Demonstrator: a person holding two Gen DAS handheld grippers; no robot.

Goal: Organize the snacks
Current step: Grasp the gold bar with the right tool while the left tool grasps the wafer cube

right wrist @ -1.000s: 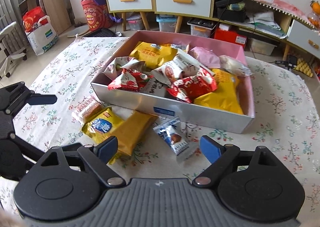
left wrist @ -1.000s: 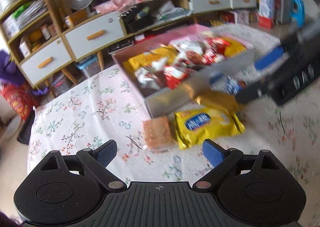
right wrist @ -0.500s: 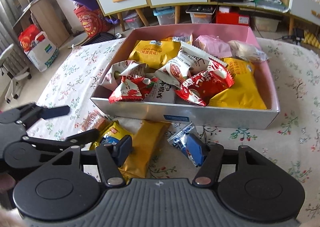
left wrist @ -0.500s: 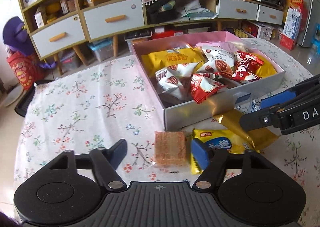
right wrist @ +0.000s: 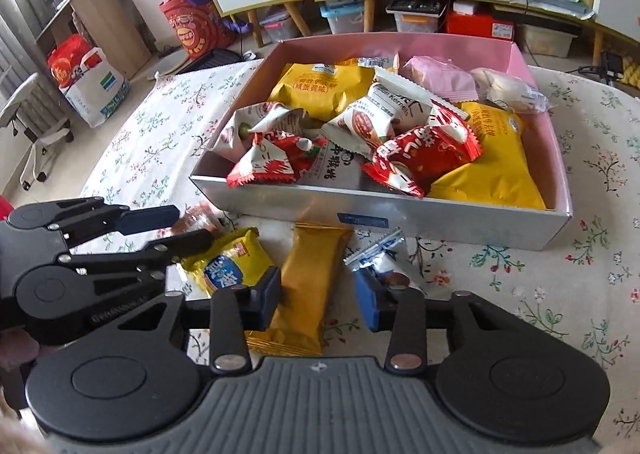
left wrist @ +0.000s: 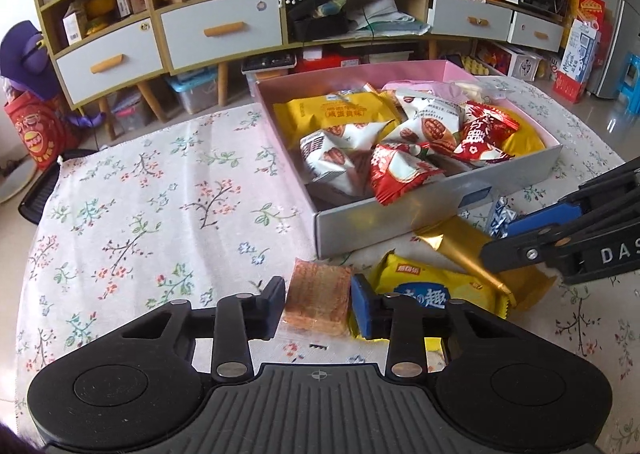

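Four snacks lie loose on the flowered cloth, all in front of the near wall of the snack box [right wrist: 440,220], which is already heaped. The left gripper [left wrist: 318,302] sits low in its own view with its fingers apart on either side of the square orange wafer pack [left wrist: 318,296], pads close to its edges, though I cannot tell if they press it yet. The right gripper [right wrist: 318,296] likewise has its fingers parted around the long gold bar [right wrist: 306,286] at lower centre of its view, with a gap showing on the right side, so nothing is clamped there.

What worries me: the left gripper's blue pad is right against the yellow biscuit bag [left wrist: 436,290], so closing could pinch that wrapper along with the wafer, or shove it aside. On the other side, the blue-and-white candy wrapper [right wrist: 380,260] lies just beside the right pad and could get dragged. The foil looks slick, so I'd guess the bar may slip. The two grippers are also near each other and could knock together when lifting.

Count: one box, four loose packs. Inside, roughly two red packs, three white ones, two yellow bags, one pink, one pale; some are buried
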